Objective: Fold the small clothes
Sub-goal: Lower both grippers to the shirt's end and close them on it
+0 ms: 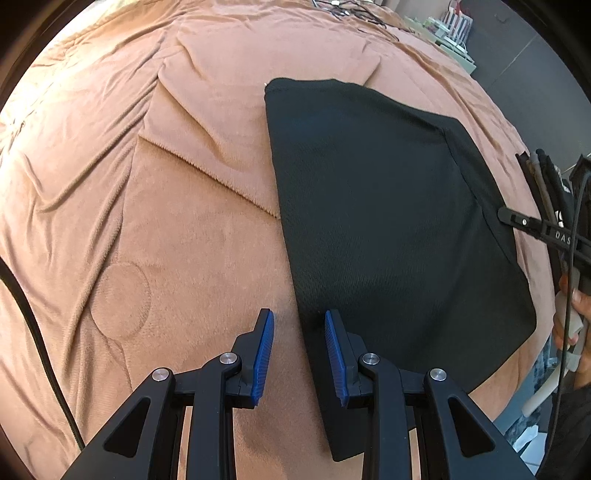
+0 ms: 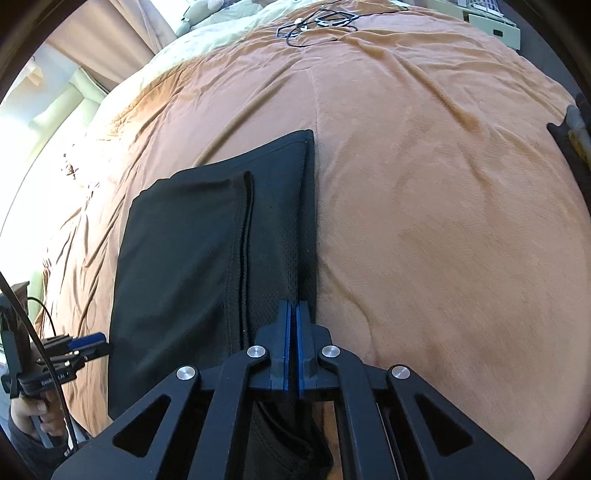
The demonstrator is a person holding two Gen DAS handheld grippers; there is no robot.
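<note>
Left wrist view: black garment (image 1: 388, 221), partly folded, lying flat on a rust-brown blanket (image 1: 166, 221) that covers the whole bed. Left gripper (image 1: 299, 354) points steeply down at the garment's near left edge; its blue pads (image 1: 264, 354) stand narrowly apart, one over the bare blanket just left of the garment, the other over the garment's edge, with nothing pinched between them. Whether the tips touch the cloth cannot be told from this angle. A black cable (image 1: 33, 325) crosses the blanket well to the left of the garment. At the garment's right edge, part of the right gripper (image 1: 524, 223) and the hand (image 1: 576, 332) holding it show at the frame's border. Tangled cables (image 1: 351, 9) lie far beyond the garment, at the blanket's far end. Right wrist view: the same black garment (image 2: 192, 266), with a folded flap and a seam line running down it. Right gripper (image 2: 293, 314) sits at the garment's near right edge, jaws closed together on that edge of the fabric. Blanket (image 2: 443, 221) is bare to the right of the garment. Left gripper (image 2: 86, 343) and its holding hand (image 2: 33, 410) appear beside the garment's left edge. Cables (image 2: 317, 22) lie beyond the garment's far end.
</note>
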